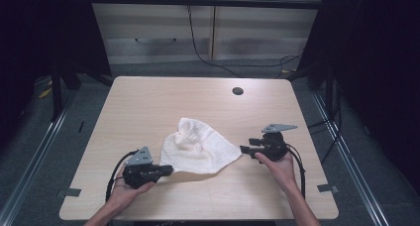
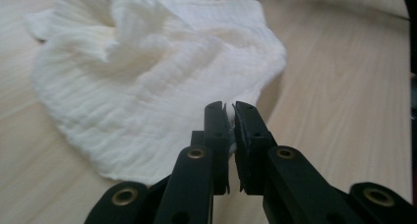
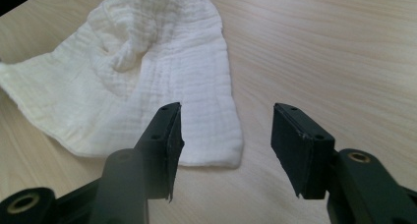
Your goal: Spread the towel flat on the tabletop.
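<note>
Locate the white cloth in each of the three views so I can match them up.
High view: the white cloth lies crumpled at the table's centre, between the two grippers.
Left gripper view: it fills the upper left, its near corner pinched in the shut jaws.
Right gripper view: it spreads across the upper left, just beyond the open jaws.
Shared landmark: the light wooden table.

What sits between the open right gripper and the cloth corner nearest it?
Nothing: bare table between right gripper and white cloth, in the right gripper view.

text: none legible | labels: none | brands: none | numbers: none | signs: none
</note>
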A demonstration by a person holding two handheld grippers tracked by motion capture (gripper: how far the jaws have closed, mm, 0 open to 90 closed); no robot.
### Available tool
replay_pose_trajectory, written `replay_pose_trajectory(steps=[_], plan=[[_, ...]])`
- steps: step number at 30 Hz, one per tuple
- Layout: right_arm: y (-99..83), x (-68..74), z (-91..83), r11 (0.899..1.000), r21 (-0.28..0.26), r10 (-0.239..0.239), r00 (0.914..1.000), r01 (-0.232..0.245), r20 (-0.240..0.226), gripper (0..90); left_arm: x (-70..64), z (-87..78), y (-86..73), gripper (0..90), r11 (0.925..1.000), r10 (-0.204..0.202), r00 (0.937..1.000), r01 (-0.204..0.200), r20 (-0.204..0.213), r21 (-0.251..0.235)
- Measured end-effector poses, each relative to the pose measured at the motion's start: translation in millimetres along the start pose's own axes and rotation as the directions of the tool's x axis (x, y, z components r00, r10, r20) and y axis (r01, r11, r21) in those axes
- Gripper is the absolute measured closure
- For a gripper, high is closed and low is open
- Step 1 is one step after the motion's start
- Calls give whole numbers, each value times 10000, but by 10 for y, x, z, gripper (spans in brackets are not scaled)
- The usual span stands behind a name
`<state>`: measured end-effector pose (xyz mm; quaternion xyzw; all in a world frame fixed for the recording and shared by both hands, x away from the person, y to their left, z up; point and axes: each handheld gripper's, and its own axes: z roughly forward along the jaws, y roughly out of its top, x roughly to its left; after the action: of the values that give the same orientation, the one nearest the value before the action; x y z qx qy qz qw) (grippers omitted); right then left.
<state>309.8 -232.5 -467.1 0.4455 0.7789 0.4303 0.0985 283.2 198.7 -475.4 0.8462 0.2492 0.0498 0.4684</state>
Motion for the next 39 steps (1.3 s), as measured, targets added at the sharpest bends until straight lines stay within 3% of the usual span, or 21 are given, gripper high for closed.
replay_pose_trajectory(steps=[4, 9, 11, 14, 15, 16, 19, 21, 25, 27, 29, 30, 32, 39], plan=[[-8, 34, 19, 9998, 58, -162, 9995, 164, -281, 489, 168, -99, -24, 847, 9985, -465, 9979, 450, -460, -326], [-22, 94, 44, 9995, -17, -328, 9964, 328, -787, 505, 360, -205, -72, 847, 9926, -1059, 9903, 999, -898, -693], [-39, 147, 83, 9977, 135, -643, 9928, 660, -1009, 523, 423, -221, -87, 847, 9895, -1280, 9870, 1204, -972, -804], [-64, 229, 174, 9926, 345, -1097, 9821, 1162, -1532, 545, 500, -205, -92, 847, 9878, -1431, 9837, 1351, -1085, -778], [-85, 286, 233, 9898, 328, -1307, 9750, 1387, -1797, 565, 543, -181, -99, 847, 9869, -1524, 9809, 1443, -1211, -726], [-85, 286, 233, 9898, 328, -1307, 9750, 1387, -1797, 565, 543, -181, -99, 847, 9869, -1524, 9809, 1443, -1211, -726], [-124, 378, 383, 9785, 617, -1782, 9569, 1970, -2292, 613, 636, -138, -127, 847, 9835, -1777, 9754, 1713, -1307, -591], [-132, 392, 411, 9767, 629, -1849, 9536, 2051, -2375, 629, 654, -134, -136, 846, 9835, -1786, 9748, 1727, -1338, -543], [-136, 437, 465, 9739, 529, -1976, 9389, 2209, -2817, 716, 688, -112, -167, 846, 9817, -1898, 9721, 1857, -1379, -418], [-138, 453, 470, 9702, 591, -2095, 9359, 2350, -2831, 732, 692, -107, -172, 846, 9812, -1921, 9716, 1878, -1385, -438], [-161, 484, 515, 9604, 751, -2352, 9256, 2682, -2966, 732, 703, -105, -179, 845, 9804, -1964, 9701, 1926, -1424, -407], [-161, 484, 515, 9604, 751, -2352, 9256, 2682, -2966, 732, 708, -104, -184, 845, 9808, -1948, 9702, 1913, -1438, -382], [-176, 511, 555, 9548, 881, -2447, 9189, 2839, -3094, 696, 714, -90, -198, 844, 9803, -1977, 9697, 1950, -1438, -326], [-196, 571, 600, 9404, 840, -2942, 9124, 3294, -2844, 633, 723, -77, -211, 843, 9792, -2028, 9683, 2007, -1455, -294]])
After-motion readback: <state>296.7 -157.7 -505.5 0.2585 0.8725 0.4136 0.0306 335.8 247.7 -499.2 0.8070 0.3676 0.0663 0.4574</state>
